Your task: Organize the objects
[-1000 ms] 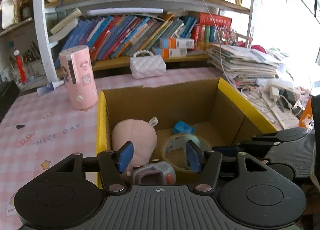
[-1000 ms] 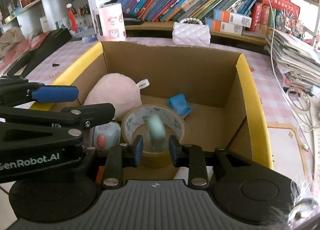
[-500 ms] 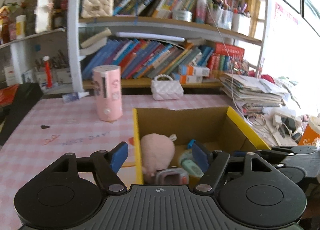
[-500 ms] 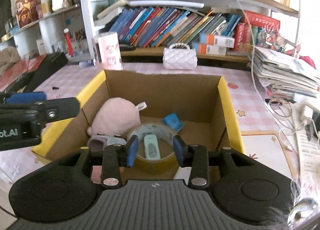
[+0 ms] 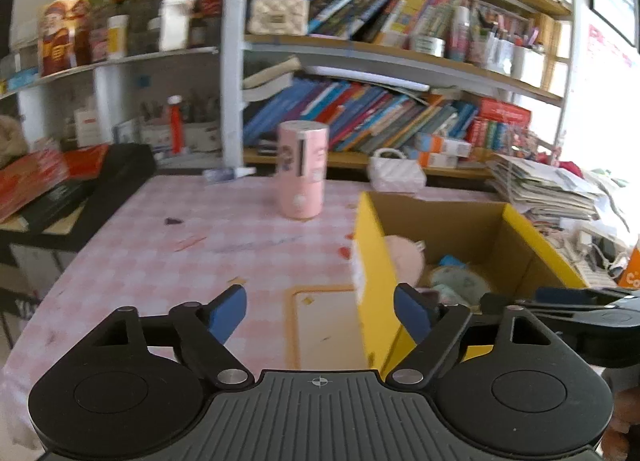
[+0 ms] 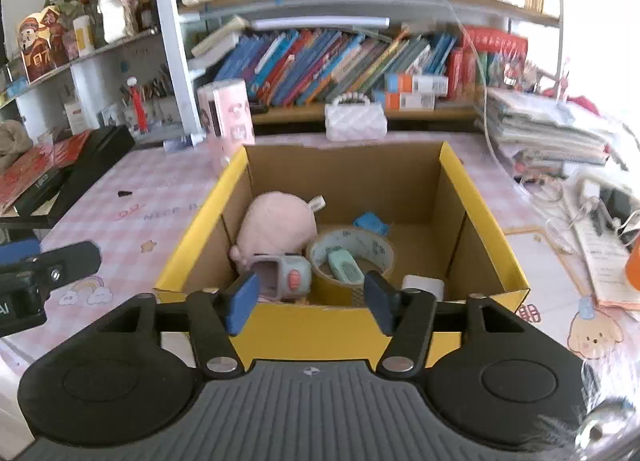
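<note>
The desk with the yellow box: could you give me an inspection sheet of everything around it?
Surface: pink checked tablecloth, printed with small cartoons.
Job's things: open cardboard box holds a pink plush, a tape roll with a mint green gadget inside its ring, a grey toy, a blue piece and a white roll.
Clutter: pink cylinder and white quilted purse behind the box; paper stack to the right.
Grippers: left gripper and right gripper have just been opening; nothing between the fingers.
Cables: white cords right of the box.
Surroundings: crowded bookshelves.
</note>
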